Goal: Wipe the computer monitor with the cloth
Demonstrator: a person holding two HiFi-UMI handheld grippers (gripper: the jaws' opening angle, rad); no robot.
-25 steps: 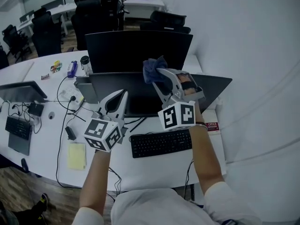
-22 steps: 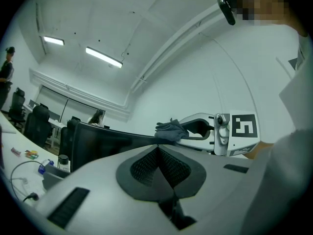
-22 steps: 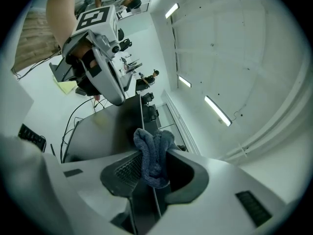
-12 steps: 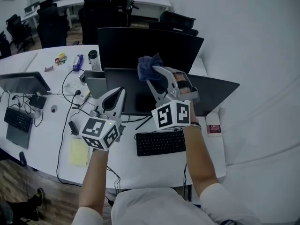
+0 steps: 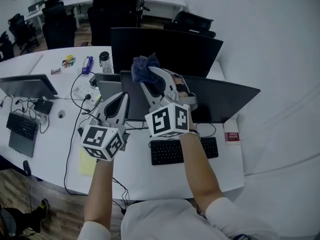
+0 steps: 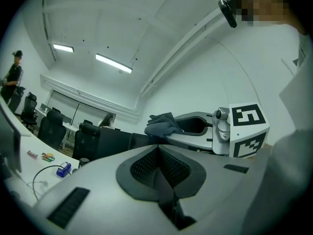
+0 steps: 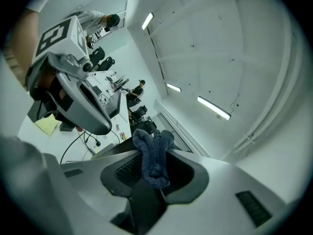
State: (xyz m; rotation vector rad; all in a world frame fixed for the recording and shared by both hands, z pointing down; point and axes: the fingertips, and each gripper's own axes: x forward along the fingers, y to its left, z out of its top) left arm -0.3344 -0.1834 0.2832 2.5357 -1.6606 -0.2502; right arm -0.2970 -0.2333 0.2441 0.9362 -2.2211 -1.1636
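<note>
A dark blue cloth (image 5: 144, 68) is bunched between the jaws of my right gripper (image 5: 148, 74), which is shut on it and raised over the top edge of the near black monitor (image 5: 220, 103). From the right gripper view the cloth (image 7: 153, 156) hangs folded out of the jaws. In the left gripper view the same cloth (image 6: 160, 125) shows at the tip of the right gripper (image 6: 168, 129). My left gripper (image 5: 116, 103) is shut with nothing in it, held just left of the monitor's lower left corner.
A second black monitor (image 5: 167, 49) stands behind the near one. A black keyboard (image 5: 182, 151) lies in front. A yellow notepad (image 5: 85, 164), cables, a bottle (image 5: 104, 60) and another screen (image 5: 27, 86) with a keyboard (image 5: 20, 125) are on the left of the white desk (image 5: 227, 168).
My right gripper has carried the cloth leftward along the monitor's top edge. The head view has shifted, so the desk and monitors sit further right. The left gripper stays shut.
</note>
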